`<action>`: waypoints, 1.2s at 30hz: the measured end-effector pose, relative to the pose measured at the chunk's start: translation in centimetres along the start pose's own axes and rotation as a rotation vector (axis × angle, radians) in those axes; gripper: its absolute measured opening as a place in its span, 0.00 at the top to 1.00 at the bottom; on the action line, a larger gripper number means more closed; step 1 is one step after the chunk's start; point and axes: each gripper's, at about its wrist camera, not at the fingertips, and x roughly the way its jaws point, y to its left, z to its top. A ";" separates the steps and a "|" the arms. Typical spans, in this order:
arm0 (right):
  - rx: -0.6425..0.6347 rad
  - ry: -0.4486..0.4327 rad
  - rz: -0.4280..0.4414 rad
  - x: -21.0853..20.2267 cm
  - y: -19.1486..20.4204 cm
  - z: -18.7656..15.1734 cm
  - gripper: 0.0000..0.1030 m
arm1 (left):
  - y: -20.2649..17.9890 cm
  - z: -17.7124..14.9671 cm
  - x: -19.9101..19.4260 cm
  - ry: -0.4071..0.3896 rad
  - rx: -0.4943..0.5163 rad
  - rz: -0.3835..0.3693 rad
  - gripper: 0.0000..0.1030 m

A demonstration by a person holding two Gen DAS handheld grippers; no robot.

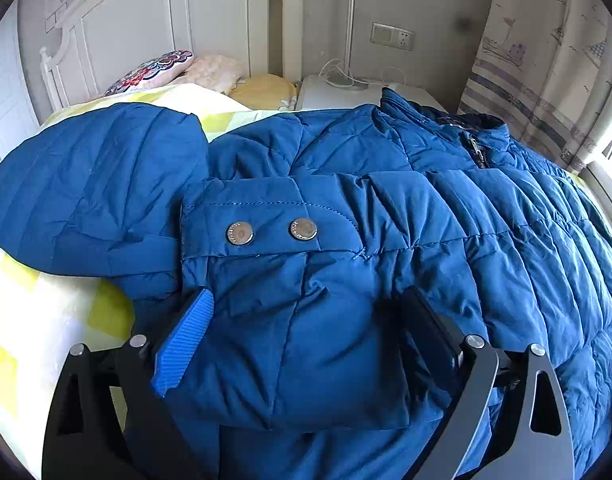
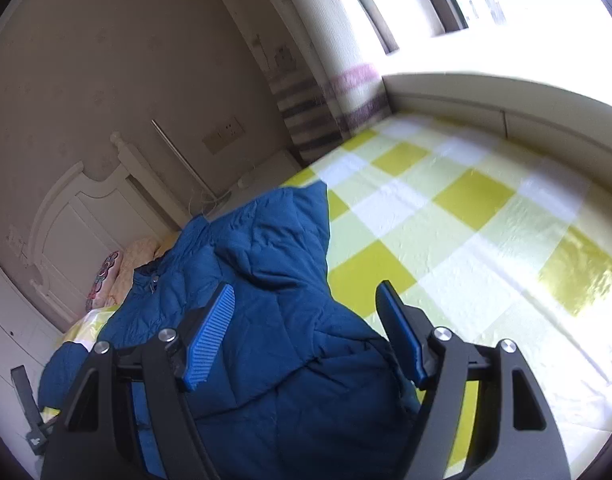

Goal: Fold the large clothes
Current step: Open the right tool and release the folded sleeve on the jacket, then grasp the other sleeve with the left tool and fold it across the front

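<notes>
Clearly soft, puffy, slick-shelled: blue quilted down jacket (image 1: 385, 200) on yellow-checked bedspread (image 2: 465, 208). Best pinched at snap-buttoned sleeve cuff (image 1: 266, 232). Left gripper (image 1: 306, 320) spread wide astride cuff, pads clear; right gripper (image 2: 306, 312) part-open over hem, gripping nothing.

Right gripper (image 2: 306, 332) gapes over blue jacket (image 2: 266, 280) (puffy, quilted); checked bedspread (image 2: 465, 220) beside.

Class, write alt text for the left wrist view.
A blue puffer jacket lies on a yellow checked bedspread, one sleeve folded across its body. The left gripper is open astride the cuff with its two snaps.
</notes>
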 end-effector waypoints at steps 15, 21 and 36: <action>-0.590 0.290 -0.094 4.9 13.0 0.9 0.28 | -0.7 0.0 0.1 -0.004 0.008 -0.002 0.07; -0.567 0.289 -0.054 10.7 16.4 2.9 0.28 | -0.8 -0.2 0.2 0.004 0.014 0.006 0.06; -0.461 0.339 -0.221 12.7 11.0 1.5 0.20 | -0.6 -0.1 0.1 0.002 0.002 -0.013 0.06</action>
